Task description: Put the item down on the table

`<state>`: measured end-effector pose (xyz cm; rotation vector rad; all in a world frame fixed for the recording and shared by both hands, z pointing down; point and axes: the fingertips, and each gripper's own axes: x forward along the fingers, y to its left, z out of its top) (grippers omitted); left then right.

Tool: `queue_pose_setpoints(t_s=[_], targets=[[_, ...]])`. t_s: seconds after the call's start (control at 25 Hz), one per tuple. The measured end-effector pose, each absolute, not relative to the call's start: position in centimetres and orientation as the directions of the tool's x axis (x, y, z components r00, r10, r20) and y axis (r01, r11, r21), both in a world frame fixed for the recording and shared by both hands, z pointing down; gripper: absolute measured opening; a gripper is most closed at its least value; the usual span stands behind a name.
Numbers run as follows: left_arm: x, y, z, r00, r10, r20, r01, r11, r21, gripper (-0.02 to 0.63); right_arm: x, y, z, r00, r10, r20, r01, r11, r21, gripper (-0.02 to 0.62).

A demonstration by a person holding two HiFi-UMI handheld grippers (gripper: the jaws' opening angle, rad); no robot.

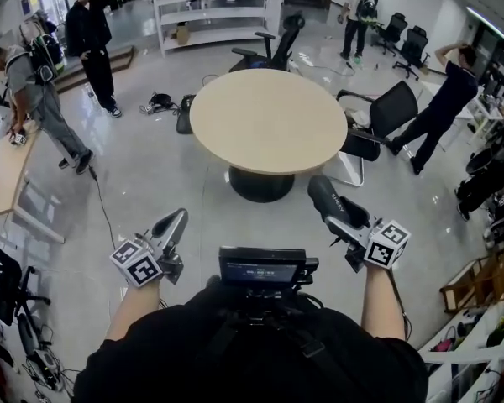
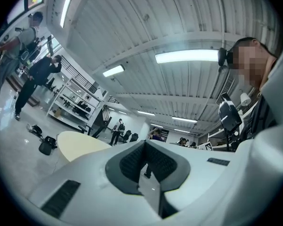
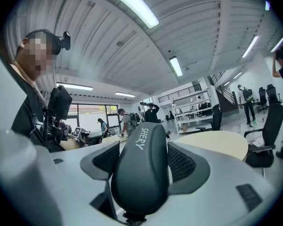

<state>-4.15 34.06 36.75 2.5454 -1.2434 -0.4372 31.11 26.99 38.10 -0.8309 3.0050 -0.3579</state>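
Observation:
A black oblong case (image 1: 325,197) with white print is clamped between the jaws of my right gripper (image 1: 334,209). In the right gripper view the case (image 3: 140,173) fills the gap between the dark pads (image 3: 186,163) and points up and forward. That gripper hangs in the air short of the round beige table (image 1: 269,120), near its front right edge. My left gripper (image 1: 172,225) is held at the front left of the table, jaws together with nothing in them. Its pads (image 2: 132,160) meet in a narrow slit. The tabletop (image 3: 217,142) carries nothing.
Black office chairs stand behind the table (image 1: 273,44) and at its right (image 1: 378,116). Several people stand around the room. A bag (image 1: 186,114) and cables lie on the floor at the table's left. A wooden desk (image 1: 4,175) is at far left, white shelves (image 1: 214,7) at the back.

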Motion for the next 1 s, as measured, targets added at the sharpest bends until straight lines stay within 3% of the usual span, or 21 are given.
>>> queue_pose_setpoints(t_s=[0.6,1.0], targets=[[-19.3,14.1,35.7,0.698,-0.696,-0.169,-0.623,-0.707,0.335,0.002,15.7,12.9,35.1,-0.776,-0.625,0.081,-0.627,0.754,-0.194,0.321],[-21.6,7.6,38.1,0.66,-0.739,-0.135,-0.655,-0.655,0.377,0.002,13.9,4.5,35.9,-0.799,-0.592,0.101,-0.599,0.773,-0.208,0.321]])
